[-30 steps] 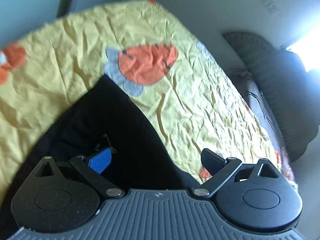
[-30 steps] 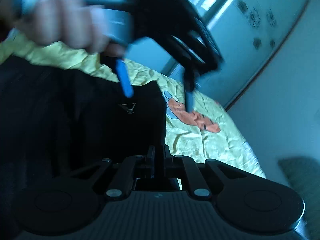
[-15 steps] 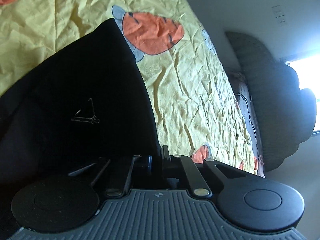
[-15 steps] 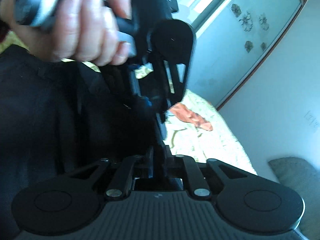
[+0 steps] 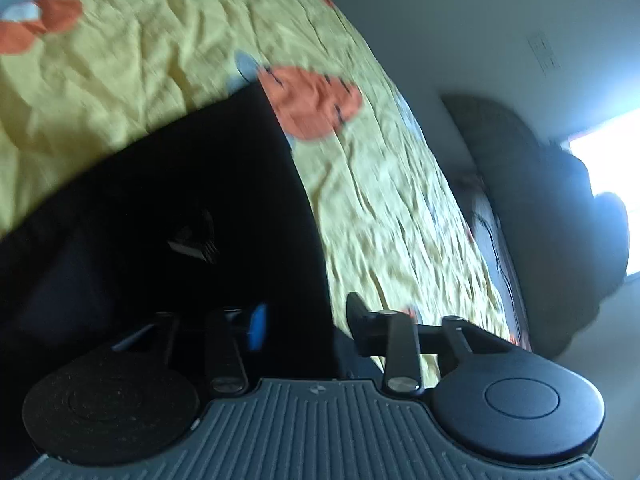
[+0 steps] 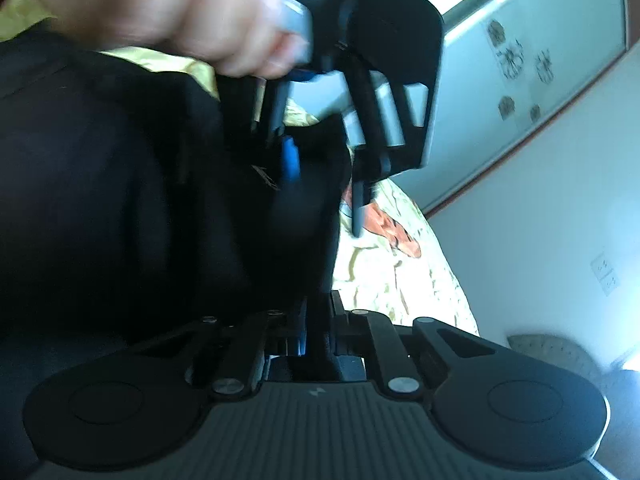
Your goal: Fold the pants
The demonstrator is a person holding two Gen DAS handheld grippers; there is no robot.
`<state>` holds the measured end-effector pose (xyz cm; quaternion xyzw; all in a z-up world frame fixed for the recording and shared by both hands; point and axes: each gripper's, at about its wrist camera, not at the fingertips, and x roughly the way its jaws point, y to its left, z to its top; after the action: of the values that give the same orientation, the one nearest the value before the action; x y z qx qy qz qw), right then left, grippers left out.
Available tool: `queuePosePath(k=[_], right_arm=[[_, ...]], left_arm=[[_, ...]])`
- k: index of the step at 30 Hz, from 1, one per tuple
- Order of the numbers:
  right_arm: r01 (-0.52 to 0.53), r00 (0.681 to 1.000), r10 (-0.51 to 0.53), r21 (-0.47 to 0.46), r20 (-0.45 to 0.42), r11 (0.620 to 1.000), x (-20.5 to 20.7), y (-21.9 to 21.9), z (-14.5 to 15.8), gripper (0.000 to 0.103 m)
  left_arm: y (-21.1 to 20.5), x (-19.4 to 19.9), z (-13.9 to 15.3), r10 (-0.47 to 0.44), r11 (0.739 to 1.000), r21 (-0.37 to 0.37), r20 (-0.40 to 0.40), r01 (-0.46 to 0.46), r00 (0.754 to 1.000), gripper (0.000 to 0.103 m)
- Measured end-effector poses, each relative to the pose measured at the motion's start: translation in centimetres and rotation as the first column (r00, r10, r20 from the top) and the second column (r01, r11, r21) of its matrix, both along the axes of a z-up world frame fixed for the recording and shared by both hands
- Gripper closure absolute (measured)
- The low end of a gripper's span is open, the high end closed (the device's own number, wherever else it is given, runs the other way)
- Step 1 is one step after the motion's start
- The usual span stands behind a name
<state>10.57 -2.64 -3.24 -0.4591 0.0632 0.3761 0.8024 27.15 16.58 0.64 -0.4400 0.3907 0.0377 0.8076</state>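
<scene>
Yellow bedsheet (image 5: 380, 200) with orange prints, white wall (image 5: 480, 40), bright window (image 5: 608, 184) at right

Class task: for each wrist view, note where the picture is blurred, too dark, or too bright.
Left wrist view: yellow bedspread smeared by motion, window blown out, black pants nearly detailless. Right wrist view: the hand is blurred, pants dark.

black pants (image 5: 168, 208) of matt, soft cloth; yellow bedsheet with orange prints (image 5: 380, 208) of thin, creased cloth; left gripper (image 5: 306, 326) of matt black plastic with a ribbed grey base and bright metal pivot pins; right gripper (image 6: 318, 322) of like finish; pale frosted wardrobe panel (image 6: 532, 52), smooth, faintly glossy.
</scene>
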Motion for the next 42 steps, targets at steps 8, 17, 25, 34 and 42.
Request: queuePosePath(k=[8,17,25,34,42], right_arm=[[0.043,0.998,-0.041,0.030,-0.052,0.999,1.3,-0.6,0.3,0.093],[0.116,0.992,-0.117,0.021,0.039,0.993,2.7,-0.3,-0.6,0.072],[0.300,0.953,-0.300,-0.008,0.040,0.954,6.1,-5.7,-0.4,0.066],[0.295,0.955,-0.288,-0.096,0.077,0.951,4.7,-6.1,-0.5,0.095],[0.281,0.956,-0.276,-0.045,0.094,0.959,-2.5,-6.1,2.7,0.095]], left_arm=[[0.8,-0.3,-0.7,0.017,1.000,0.014,0.047,-0.018,0.999,0.099],[-0.1,-2.9,0.4,0.033,0.997,0.060,0.119,-0.040,0.992,0.100],[-0.4,-6.0,2.1,0.013,0.998,0.065,0.195,-0.026,0.981,0.100],[-0.3,-8.7,1.8,0.019,0.999,0.043,0.192,-0.028,0.981,0.100],[0.7,-13.7,2.9,0.011,1.000,0.026,0.197,-0.016,0.980,0.100]])
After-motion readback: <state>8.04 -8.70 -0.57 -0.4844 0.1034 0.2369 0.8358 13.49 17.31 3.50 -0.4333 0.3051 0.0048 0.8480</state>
